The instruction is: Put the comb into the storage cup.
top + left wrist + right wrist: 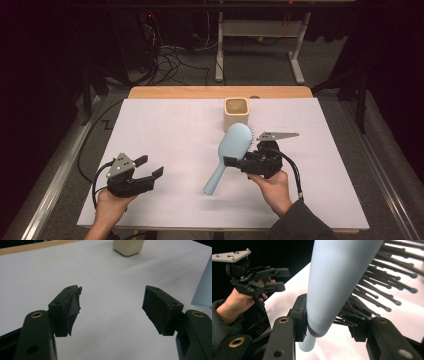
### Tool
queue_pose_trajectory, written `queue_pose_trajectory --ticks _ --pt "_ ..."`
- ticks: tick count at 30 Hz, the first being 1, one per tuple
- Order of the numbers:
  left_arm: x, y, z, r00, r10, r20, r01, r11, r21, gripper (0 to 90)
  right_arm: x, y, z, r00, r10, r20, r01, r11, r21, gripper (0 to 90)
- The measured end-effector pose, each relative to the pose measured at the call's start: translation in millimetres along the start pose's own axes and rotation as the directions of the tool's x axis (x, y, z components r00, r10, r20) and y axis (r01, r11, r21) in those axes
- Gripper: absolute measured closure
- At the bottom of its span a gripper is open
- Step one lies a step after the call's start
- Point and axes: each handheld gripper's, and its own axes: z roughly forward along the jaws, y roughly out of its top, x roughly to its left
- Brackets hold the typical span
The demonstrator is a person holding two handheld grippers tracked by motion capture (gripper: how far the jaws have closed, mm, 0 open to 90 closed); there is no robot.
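Note:
A light blue hairbrush (234, 144) is gripped at its neck by my right gripper (229, 161). Its head points toward the cup and its handle (214, 184) slants down toward the near edge. In the right gripper view the brush (337, 277) fills the gap between the jaws, with dark bristles (384, 277) fanning to the right. A beige square cup (236, 111) stands just beyond the brush head. My left gripper (152, 165) is held at the near left, open, with nothing between its jaws. The left gripper view has the cup (128, 246) far ahead.
A white sheet (165, 125) covers the table, with a strip of bare wood (200, 92) along the far edge. Beyond it are a white desk frame (260, 30) and cables (170, 60) on the floor.

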Motion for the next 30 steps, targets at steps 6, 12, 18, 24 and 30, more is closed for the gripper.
queue_pose_trajectory --ticks 6,12,18,24,30 --pt "9.2 -14.9 -5.0 0.9994 -0.032 -0.014 0.032 0.9995 -0.008 30.2 -1.2 1.7 -1.6 0.9999 -0.003 0.014 0.003 1.000 0.011 57.5" --pt "13.5 -24.8 -7.7 0.9985 -0.046 -0.031 0.045 0.9985 -0.033 30.2 -2.0 5.0 -4.1 0.9996 -0.007 0.028 0.006 1.000 0.014 57.5" --pt "18.3 -33.4 -9.8 0.9967 -0.062 -0.052 0.059 0.9967 -0.055 29.6 -1.8 9.4 -8.2 0.9987 -0.019 0.047 0.019 1.000 0.016 57.4" --pt "24.5 -41.0 -9.0 0.9934 -0.077 -0.085 0.072 0.9959 -0.055 29.6 -6.0 12.3 -15.1 0.9960 -0.024 0.086 0.022 0.999 0.026 57.3" --pt "27.6 -43.5 -8.9 0.9912 -0.089 -0.098 0.083 0.9949 -0.057 29.7 -11.8 15.1 -23.1 0.9923 -0.024 0.121 0.021 0.999 0.024 57.2"
